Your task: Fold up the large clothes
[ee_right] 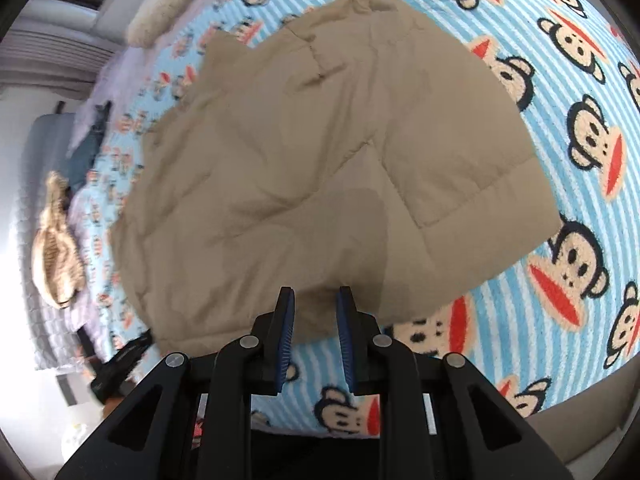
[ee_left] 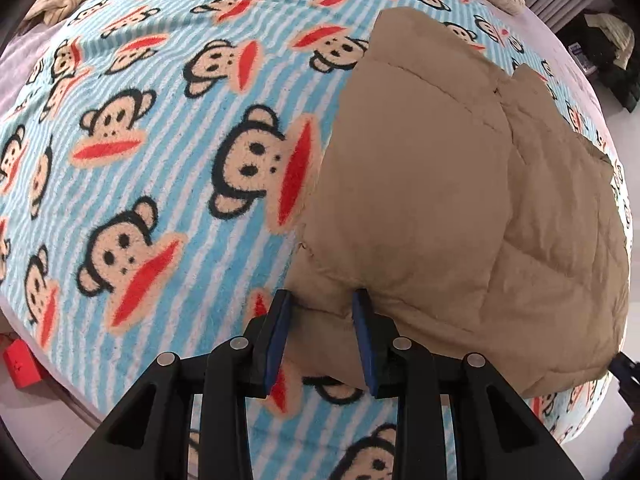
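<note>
Tan quilted fabric, a padded jacket, lies partly folded on the bed's monkey-print blanket, toward one edge of it. The left tool has its jaws parted around the jacket's near corner, a puffed fold between them; whether the pads actually pinch it I cannot tell. The right tool stands narrowly parted over the near hem, and no grip is evident there either. Both seem placed at the near edge to lift it over for another fold. The jacket's long axis runs away from both tools, toward the pillow
</note>
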`<state>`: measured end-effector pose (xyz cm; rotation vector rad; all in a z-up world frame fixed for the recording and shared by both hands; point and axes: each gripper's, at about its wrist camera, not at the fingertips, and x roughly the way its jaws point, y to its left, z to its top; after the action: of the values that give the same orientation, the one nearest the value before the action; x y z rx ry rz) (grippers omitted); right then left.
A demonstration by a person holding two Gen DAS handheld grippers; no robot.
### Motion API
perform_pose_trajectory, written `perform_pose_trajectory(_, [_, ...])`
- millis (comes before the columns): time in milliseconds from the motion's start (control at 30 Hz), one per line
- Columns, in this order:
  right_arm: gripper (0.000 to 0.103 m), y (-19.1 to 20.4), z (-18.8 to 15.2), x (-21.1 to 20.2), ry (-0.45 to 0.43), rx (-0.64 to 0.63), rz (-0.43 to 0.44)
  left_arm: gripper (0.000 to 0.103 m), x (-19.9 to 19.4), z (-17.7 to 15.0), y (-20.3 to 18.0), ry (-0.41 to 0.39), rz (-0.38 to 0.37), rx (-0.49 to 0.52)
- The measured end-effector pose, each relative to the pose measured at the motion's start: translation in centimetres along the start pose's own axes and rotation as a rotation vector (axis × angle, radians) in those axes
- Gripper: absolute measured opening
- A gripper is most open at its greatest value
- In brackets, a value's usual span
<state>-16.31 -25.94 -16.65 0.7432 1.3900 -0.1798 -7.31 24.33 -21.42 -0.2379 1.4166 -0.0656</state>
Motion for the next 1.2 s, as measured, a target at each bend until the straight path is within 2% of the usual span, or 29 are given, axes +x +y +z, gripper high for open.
perform_pose_trajectory(100, [0.024, 0.6, 0.2, 1.5, 0.021, 0.009, -0.052, 0.034, -1.2, 0.8, 0.6, -0.015, -0.019, 0.005])
perform_pose_trajectory(133, [0.024, 0.5, 0.2, 1.8, 0.024, 0.013, -0.06, 0.054, -1.5, 1.1, 0.9, -0.018, -0.029, -0.001])
perform_pose_trajectory(167, [0.024, 0.5, 0.2, 2.1, 0.029, 0.02, -0.071, 0.084, -2.0, 1.4, 1.2, -0.03, -0.033, -0.012])
perform_pose_trajectory(200, [0.024, 0.7, 0.3, 2.3, 0.032, 0.026, -0.078, 0.088, -2.6, 1.7, 1.5, -0.059, -0.035, -0.018])
perform_pose_trajectory(267, [0.024, 0.9, 0.4, 2.6, 0.038, 0.033, -0.098, 0.088, -3.2, 2.6, 2.0, -0.071, -0.061, -0.004])
perform_pose_trajectory(500, [0.024, 3.5, 0.9, 3.6, 0.035, 0.039, -0.177, 0.088, -1.8, 4.5, 0.9, -0.003, -0.12, 0.073])
perform_pose_trajectory(600, [0.024, 6.8, 0.6, 2.4, -0.022, -0.065, -0.175, 0.088, -1.5, 4.8, 0.0, 0.005, -0.144, 0.1])
perform_pose_trajectory(700, [0.024, 10.7, 0.0, 2.3, -0.041, -0.198, -0.158, 0.088, -0.8, 5.2, -0.5, 0.019, -0.159, 0.116])
perform_pose_trajectory(900, [0.024, 15.7, -0.5, 5.4, 0.014, -0.302, -0.13, 0.088, 0.6, 6.8, -1.3, 0.029, -0.117, 0.153])
perform_pose_trajectory(1033, [0.024, 17.2, -0.6, 7.5, 0.05, -0.332, -0.144, 0.088, 1.2, 7.7, -1.5, 0.035, -0.137, 0.18])
perform_pose_trajectory(1133, [0.024, 17.5, -0.6, 8.1, 0.068, -0.338, -0.16, 0.088, 2.2, 8.8, -1.0, 0.082, -0.217, 0.211])
perform_pose_trajectory(1200, [0.024, 17.3, -0.4, 8.4, 0.079, -0.329, -0.16, 0.088, 3.3, 9.8, -0.3, 0.136, -0.309, 0.187])
